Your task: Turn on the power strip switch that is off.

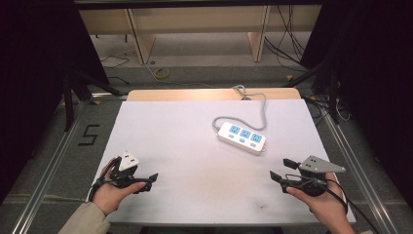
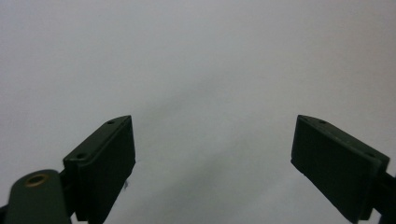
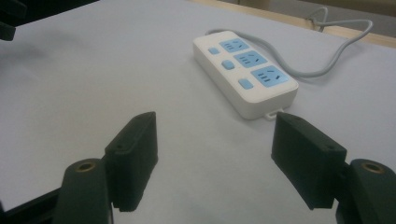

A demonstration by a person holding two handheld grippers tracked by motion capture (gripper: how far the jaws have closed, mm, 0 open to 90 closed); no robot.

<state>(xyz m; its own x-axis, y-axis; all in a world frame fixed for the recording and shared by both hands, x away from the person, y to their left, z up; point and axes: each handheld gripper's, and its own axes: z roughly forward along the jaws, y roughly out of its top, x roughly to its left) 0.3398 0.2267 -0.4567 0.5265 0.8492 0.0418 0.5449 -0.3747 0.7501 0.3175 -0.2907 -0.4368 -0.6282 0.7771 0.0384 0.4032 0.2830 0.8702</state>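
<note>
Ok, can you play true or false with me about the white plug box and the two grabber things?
1. The power strip has three blue sockets. True.
2. The right gripper is squeezing the power strip. False: its jaws stand open, apart from it.
3. The left gripper is open. True.
4. The strip's grey cord runs toward the person. False: it runs to the table's far edge.
5. A plug sits in one socket. False: all sockets are empty.
</note>
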